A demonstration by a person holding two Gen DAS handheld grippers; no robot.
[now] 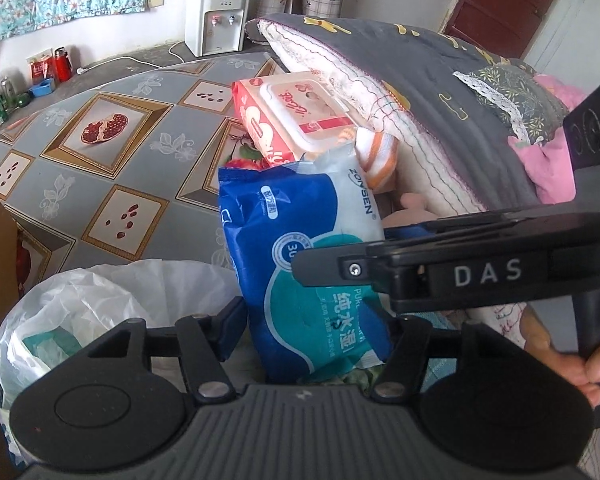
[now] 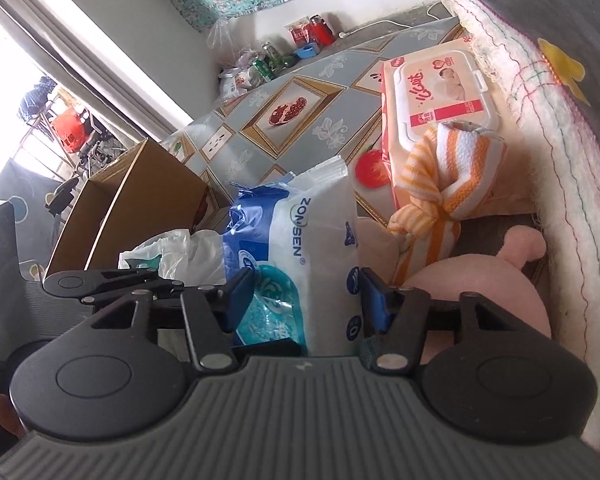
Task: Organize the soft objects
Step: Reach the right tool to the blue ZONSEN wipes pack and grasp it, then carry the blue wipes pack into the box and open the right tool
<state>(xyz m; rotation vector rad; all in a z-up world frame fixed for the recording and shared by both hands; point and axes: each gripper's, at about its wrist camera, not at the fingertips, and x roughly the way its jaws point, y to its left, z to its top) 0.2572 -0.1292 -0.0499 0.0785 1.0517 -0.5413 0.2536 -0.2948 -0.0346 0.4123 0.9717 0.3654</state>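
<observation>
- Blue wipes pack [image 2: 296, 256] stands on end at centre of the right wrist view, between both fingers of the right claw [image 2: 306, 300]; in the left wrist view the same pack [image 1: 300, 264] runs from mid-frame down to lower centre.
- Handling, my guess: soft film bag w/ a damp stack inside, so moderately heavy for its size, squashy, a bit slick. Best taken across the thick middle, not the crimped top seal (that would just fold).
- Right claw: fingers part-way apart, blue pads [image 2: 240, 296] against both sides of the pack's lower end; looks pinched on it, film slightly pressed in.
- Left claw [image 1: 312, 328]: fingers spread about the pack's width, pack's lower end sits between them. Left pad [image 1: 232, 328] looks to touch the pack; right side is hidden behind the other tool, so can't tell if it's truly gripping.
- Pink wipes box [image 2: 432, 120] lies upper right in the right view, w/ a striped orange cloth [image 2: 448, 184] resting against it.
- Pink plush toy [image 2: 480, 280] at lower right, just beside the pack; quilt [image 2: 540, 80] fills the right edge.
- White plastic bag [image 1: 100, 304] lower left in the left view; cardboard box [image 2: 132, 208] at mid left in the right view (likely drop spots, not certain).
</observation>
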